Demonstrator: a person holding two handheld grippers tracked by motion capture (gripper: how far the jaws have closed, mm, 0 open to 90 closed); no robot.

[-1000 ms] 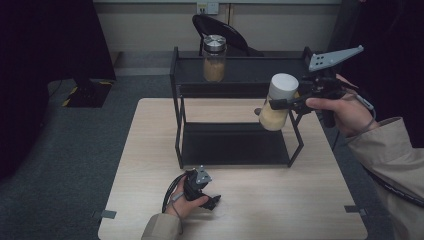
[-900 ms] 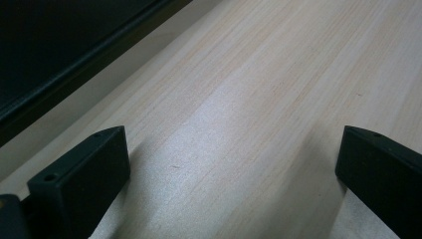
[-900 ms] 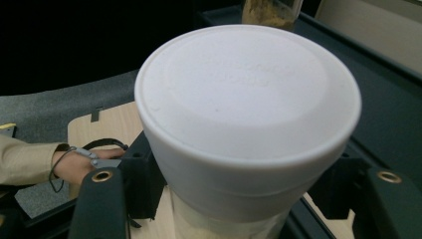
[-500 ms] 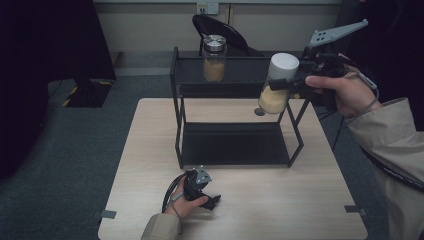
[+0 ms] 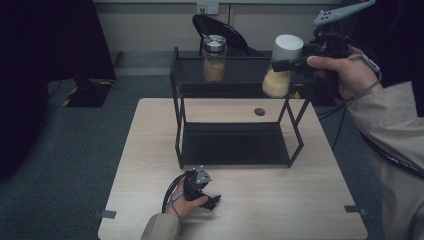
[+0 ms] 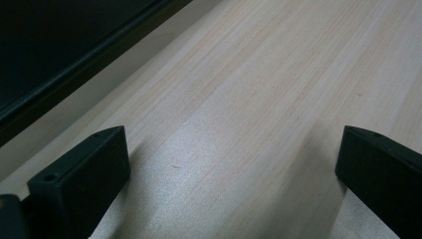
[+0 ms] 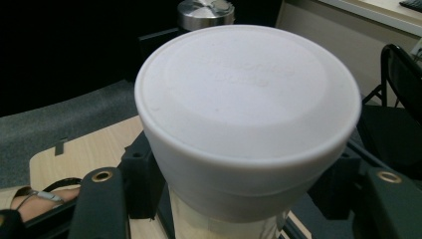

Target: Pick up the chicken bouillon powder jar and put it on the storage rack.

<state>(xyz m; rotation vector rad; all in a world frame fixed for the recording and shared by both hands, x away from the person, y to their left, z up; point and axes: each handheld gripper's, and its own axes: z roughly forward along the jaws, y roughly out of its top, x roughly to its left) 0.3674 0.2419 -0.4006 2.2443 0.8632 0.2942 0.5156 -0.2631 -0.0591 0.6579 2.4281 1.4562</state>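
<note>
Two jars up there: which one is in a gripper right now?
The white-lidded jar, clamped in the right gripper at the rack's right end. The silver-lidded jar stands free on the top shelf.

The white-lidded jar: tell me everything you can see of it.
The white-lidded jar is a clear container, glass or plastic by its look, about half full of a pale yellow-tan granular or powdery filling. A wide, smooth white lid with faint embossed lettering caps it. It stands nearly upright, in the air at the right end of the rack's top shelf, off the table. The right hand-held gripper clamps it just under the lid, a jaw on each side.
</note>
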